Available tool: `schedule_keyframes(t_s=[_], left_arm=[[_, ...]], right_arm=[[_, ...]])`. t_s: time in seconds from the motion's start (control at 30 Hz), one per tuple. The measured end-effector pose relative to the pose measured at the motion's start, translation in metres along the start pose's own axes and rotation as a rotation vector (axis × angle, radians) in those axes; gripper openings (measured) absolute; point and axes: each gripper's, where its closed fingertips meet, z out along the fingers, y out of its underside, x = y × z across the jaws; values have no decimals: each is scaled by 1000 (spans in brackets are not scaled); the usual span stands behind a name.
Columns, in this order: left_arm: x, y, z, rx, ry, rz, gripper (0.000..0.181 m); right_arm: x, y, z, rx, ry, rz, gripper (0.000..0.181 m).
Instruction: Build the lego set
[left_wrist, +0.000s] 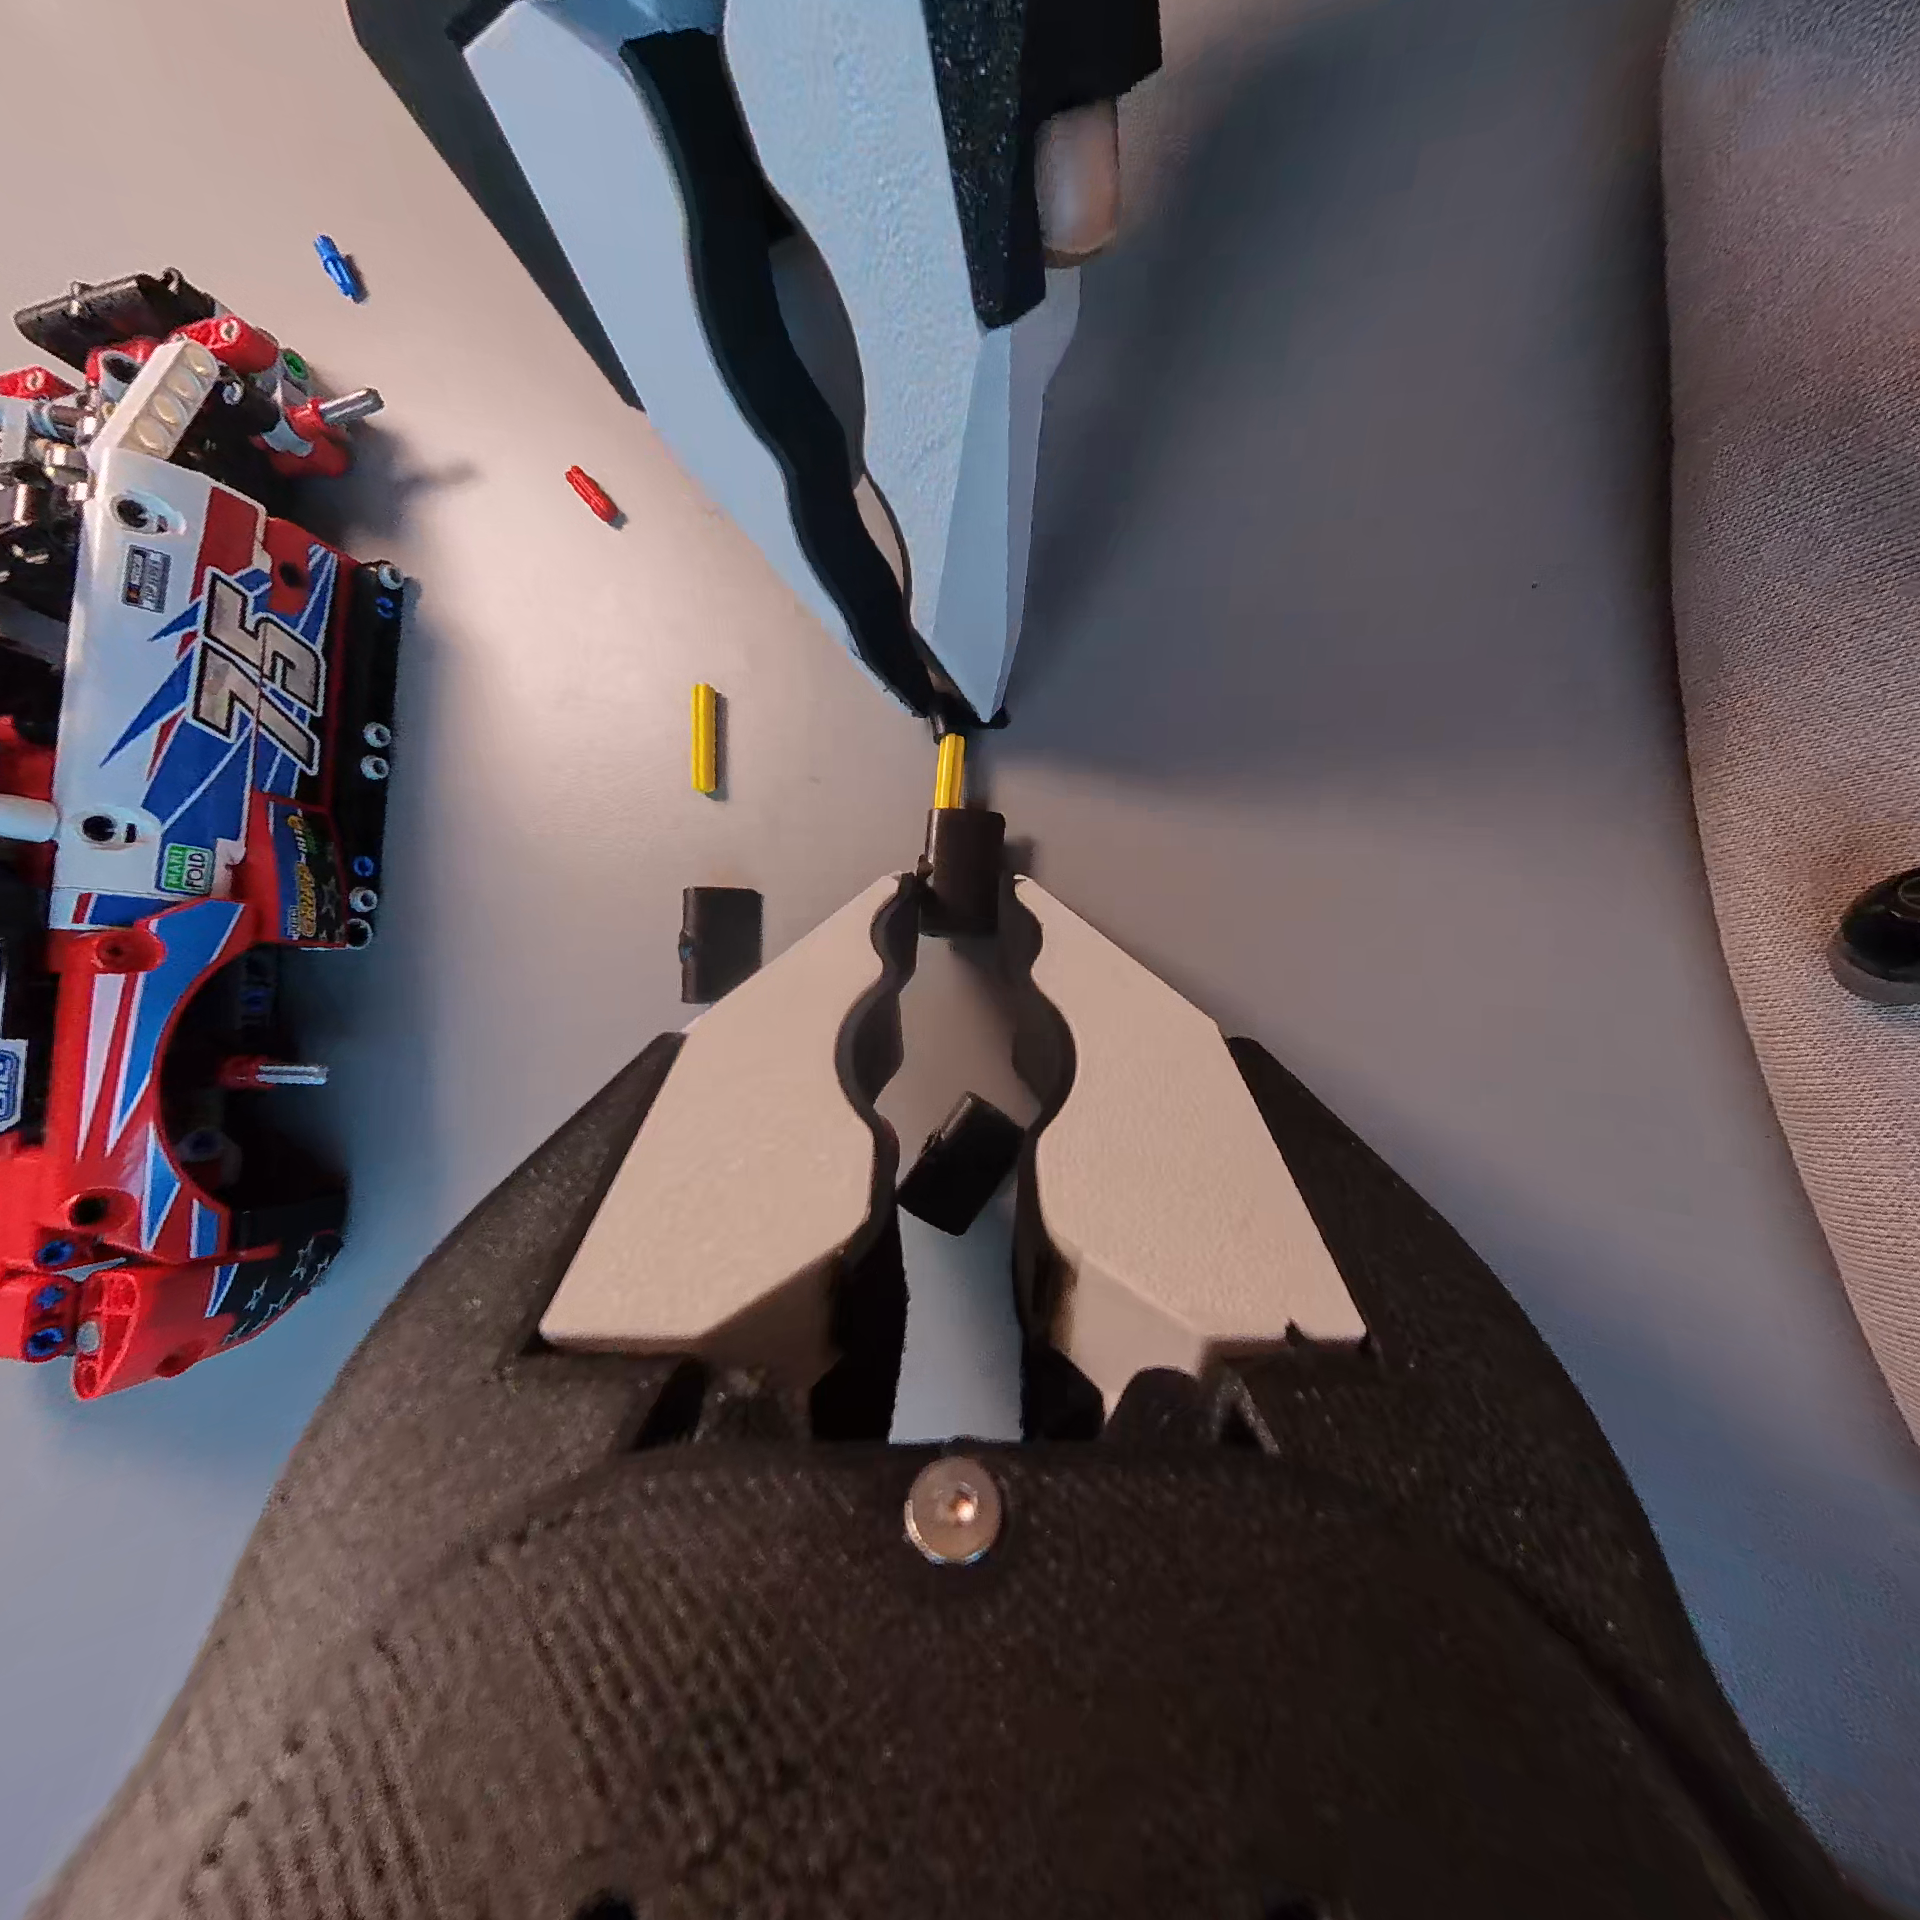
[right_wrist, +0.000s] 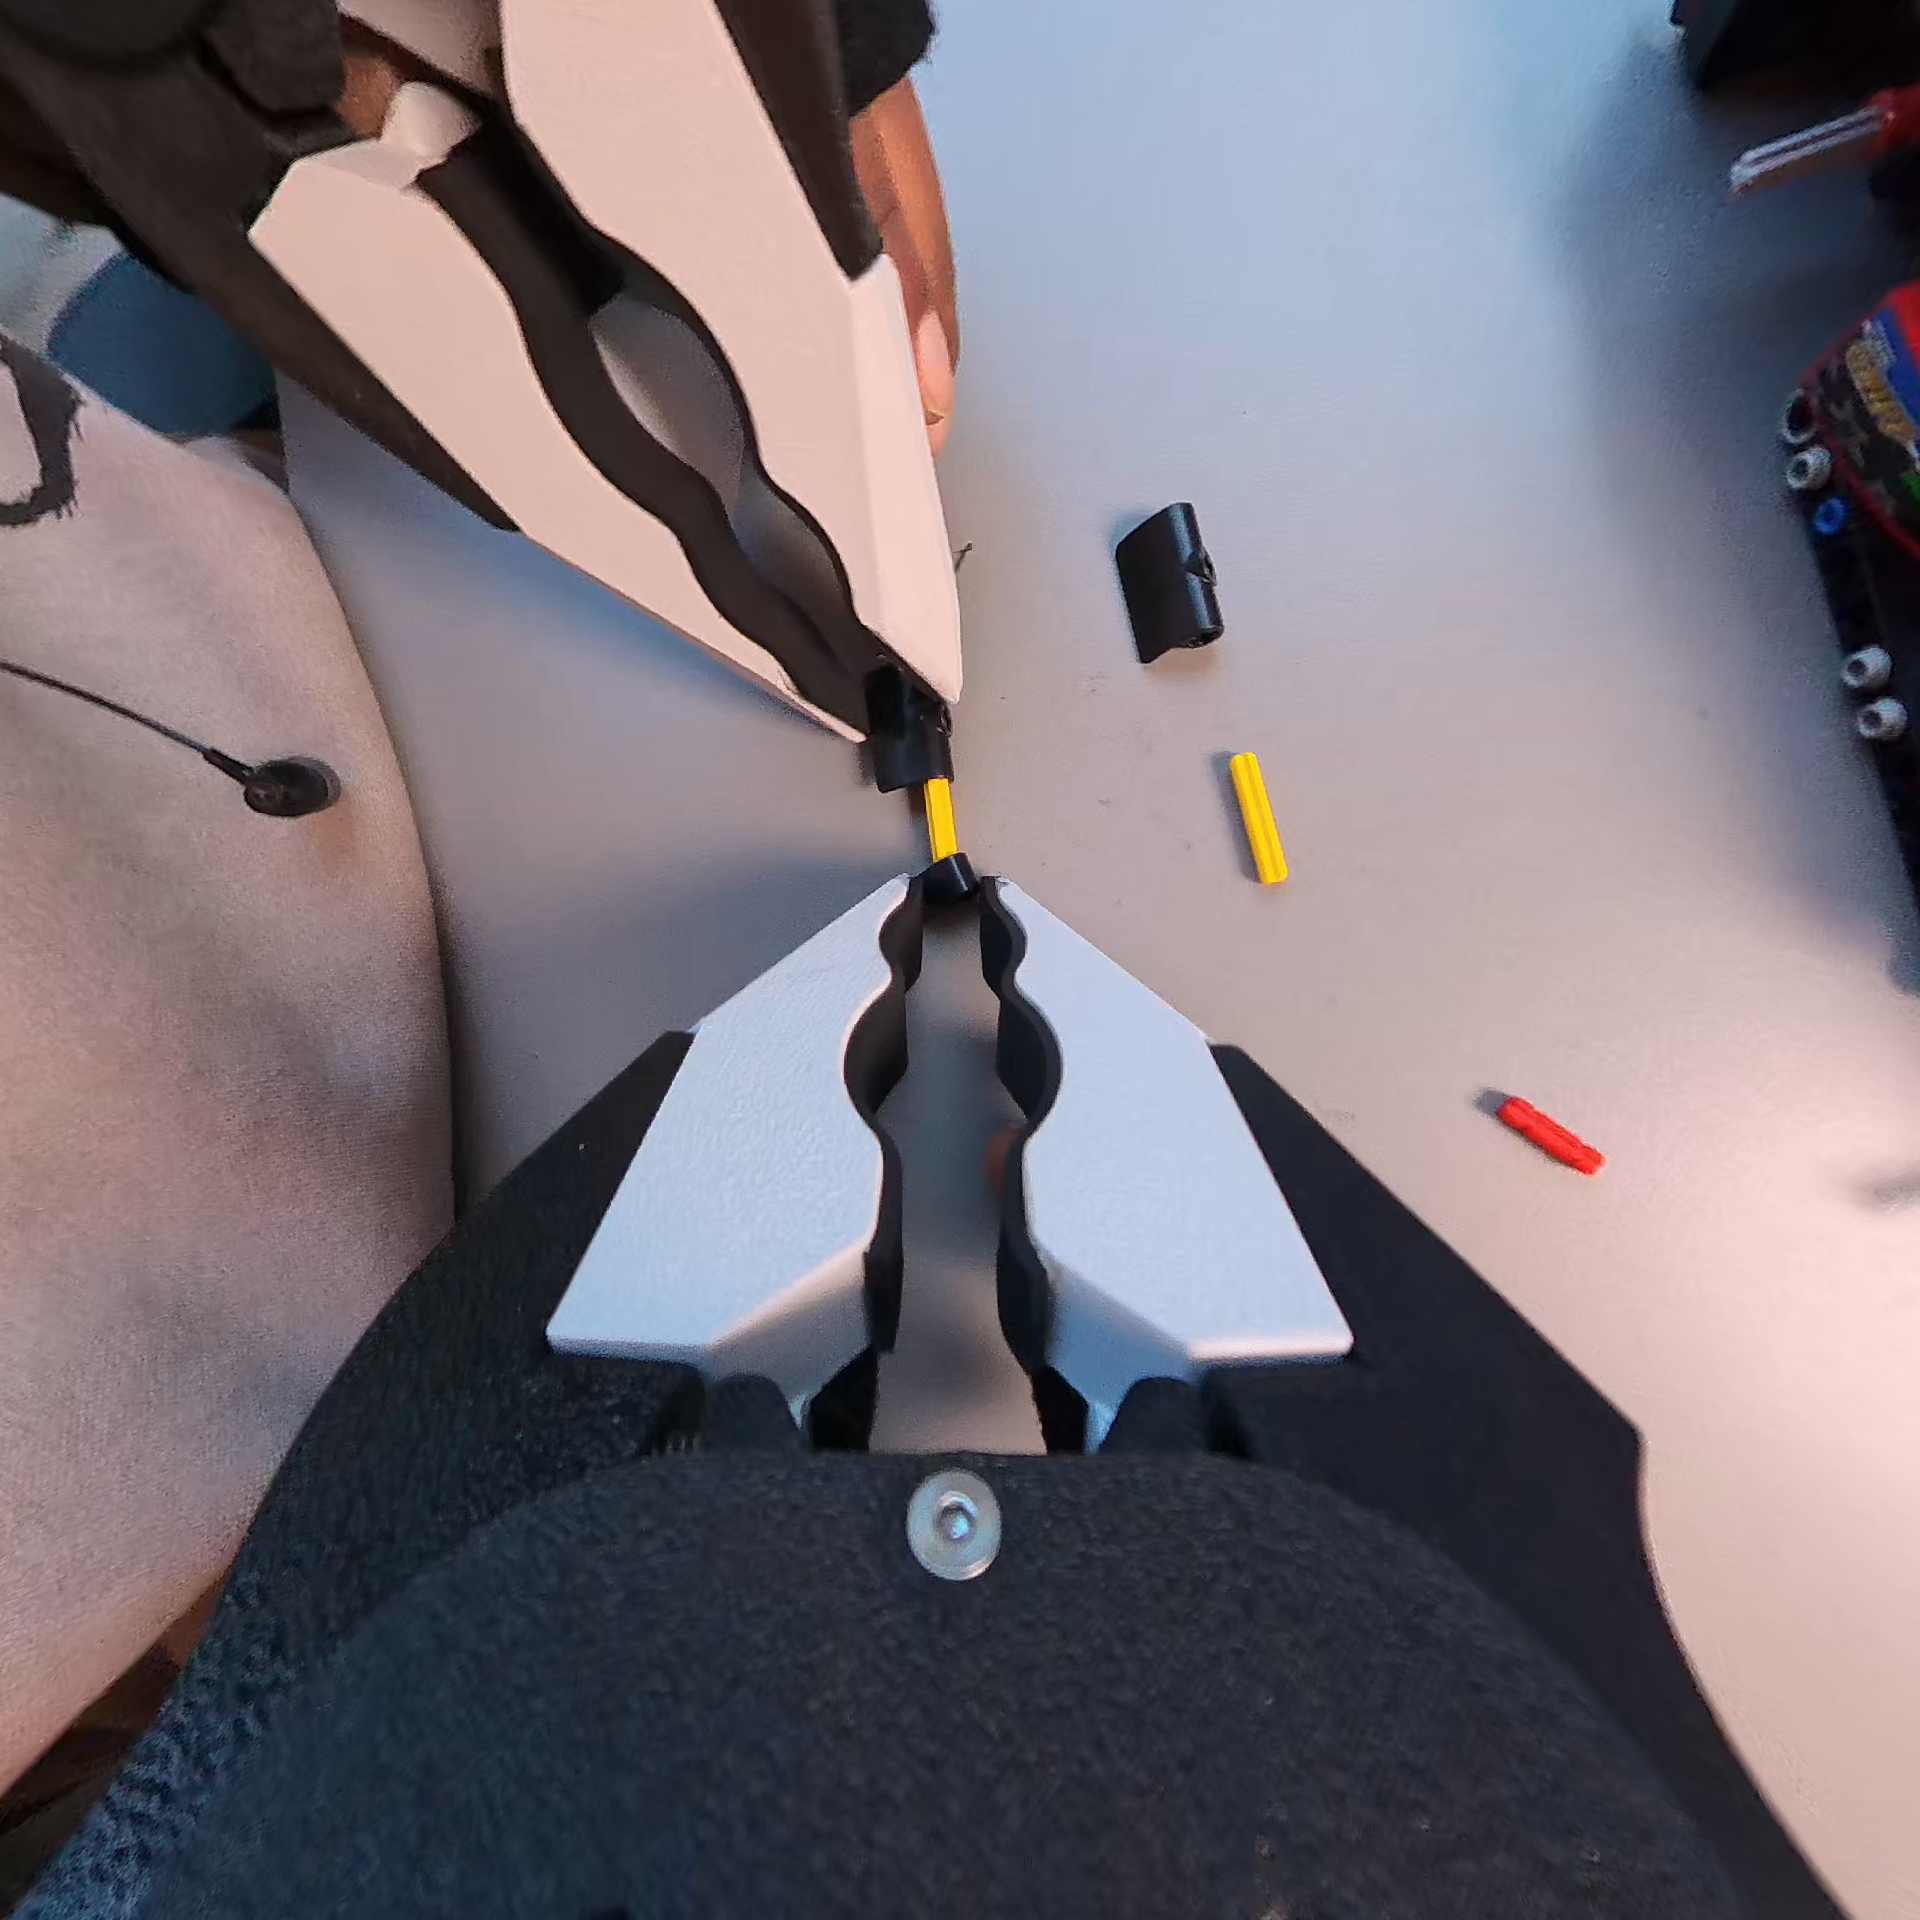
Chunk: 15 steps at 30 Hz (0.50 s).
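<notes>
My left gripper (left_wrist: 961, 888) is shut on a black connector (left_wrist: 966, 857). A short yellow axle (left_wrist: 949, 771) sticks out of the connector towards my right gripper (left_wrist: 961, 715), which meets it tip to tip from the far side. In the right wrist view my right gripper (right_wrist: 948, 885) is shut on a small black piece (right_wrist: 948, 879) at the axle's (right_wrist: 940, 821) near end. The left gripper (right_wrist: 912, 717) there holds the connector (right_wrist: 902, 748) at the far end. Both are just above the grey table.
A red, white and blue lego car (left_wrist: 187, 831) lies at the left. Loose on the table are a yellow axle (left_wrist: 705, 740), a black connector (left_wrist: 720, 940), a red pin (left_wrist: 592, 494) and a blue pin (left_wrist: 340, 265). Another black piece (left_wrist: 956, 1164) shows between my left fingers. A person's grey clothing (left_wrist: 1787, 623) borders the table. My left and right fingertips are right by each other.
</notes>
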Motion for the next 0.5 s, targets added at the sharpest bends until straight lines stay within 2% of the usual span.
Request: schedule_keyframes(t_s=[0.27,0.5], left_arm=[[-7,-3,1,-3,-203,159,13],[-6,-5,2,-40,-247,283,13]], right_arm=[[3,0,-2,59,25,236,8],[3,1,-3,72,66,226,8]])
